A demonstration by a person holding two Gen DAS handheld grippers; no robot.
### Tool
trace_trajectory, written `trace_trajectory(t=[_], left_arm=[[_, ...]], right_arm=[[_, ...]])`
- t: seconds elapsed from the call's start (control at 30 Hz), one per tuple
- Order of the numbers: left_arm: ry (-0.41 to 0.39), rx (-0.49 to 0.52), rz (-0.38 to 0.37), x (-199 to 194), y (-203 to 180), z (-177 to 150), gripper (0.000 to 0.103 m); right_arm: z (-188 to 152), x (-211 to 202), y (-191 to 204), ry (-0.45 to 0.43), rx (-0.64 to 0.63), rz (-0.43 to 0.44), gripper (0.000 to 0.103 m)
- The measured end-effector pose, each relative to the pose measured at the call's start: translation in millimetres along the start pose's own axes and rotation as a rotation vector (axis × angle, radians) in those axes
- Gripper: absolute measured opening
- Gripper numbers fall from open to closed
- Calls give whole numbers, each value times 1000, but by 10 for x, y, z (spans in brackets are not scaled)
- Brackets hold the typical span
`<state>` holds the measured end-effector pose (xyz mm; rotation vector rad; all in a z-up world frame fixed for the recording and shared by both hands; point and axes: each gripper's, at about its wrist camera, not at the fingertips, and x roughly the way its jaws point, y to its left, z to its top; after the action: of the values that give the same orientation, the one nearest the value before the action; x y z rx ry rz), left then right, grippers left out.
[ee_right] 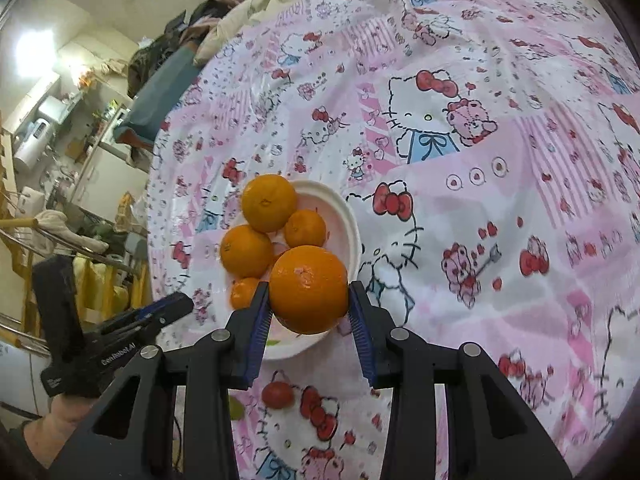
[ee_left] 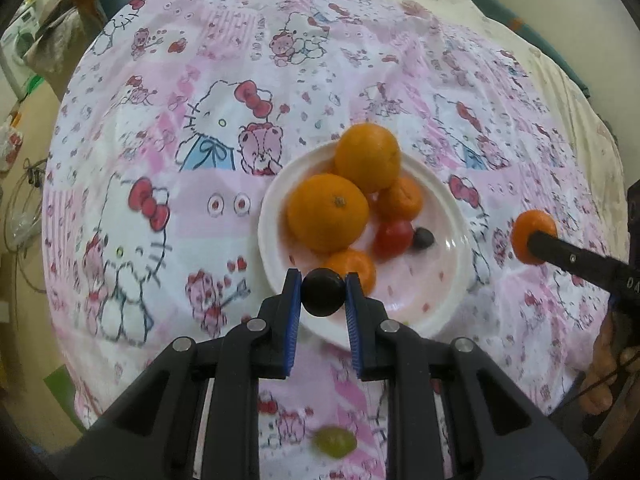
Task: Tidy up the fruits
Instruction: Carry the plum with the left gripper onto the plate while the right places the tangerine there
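Observation:
A white plate (ee_left: 436, 308) on the pink Hello Kitty cloth holds several oranges (ee_left: 328, 212), a red cherry tomato (ee_left: 393, 238) and a dark grape (ee_left: 423, 239). My left gripper (ee_left: 323, 294) is shut on a dark grape (ee_left: 323, 292) over the plate's near rim. My right gripper (ee_right: 309, 304) is shut on an orange (ee_right: 308, 289) above the plate (ee_right: 340, 204); in the left wrist view it shows right of the plate with the orange (ee_left: 530, 236). A green grape (ee_left: 334, 442) lies on the cloth near me. A red tomato (ee_right: 278, 394) lies on the cloth below the right gripper.
The cloth (ee_left: 200, 80) covers a round table. Household clutter and shelves stand beyond the table's left edge (ee_right: 60, 160). A washing machine (ee_left: 16, 48) shows at far left. The left gripper's body (ee_right: 120, 332) is close at lower left of the right wrist view.

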<state>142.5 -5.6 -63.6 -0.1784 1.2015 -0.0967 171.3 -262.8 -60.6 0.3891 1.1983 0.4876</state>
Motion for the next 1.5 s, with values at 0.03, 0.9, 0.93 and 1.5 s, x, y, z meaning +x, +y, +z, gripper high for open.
trace_trajectory(t=[0.03,0.9,0.93,1.5], left_arm=[[7,-2,10,60,10,36,18],[88,-90,33,497,145,190,19],[87,-91,34,494,145,192,19],[76,-76,63,462,116,193,50]], right_arm=[[32,58,-2,9,-4,-6,40],[255,836,-21,131,-23,-45,42],[250,835,-8,129,-30,-51,42],[264,753,79,105,-55,-45,55]])
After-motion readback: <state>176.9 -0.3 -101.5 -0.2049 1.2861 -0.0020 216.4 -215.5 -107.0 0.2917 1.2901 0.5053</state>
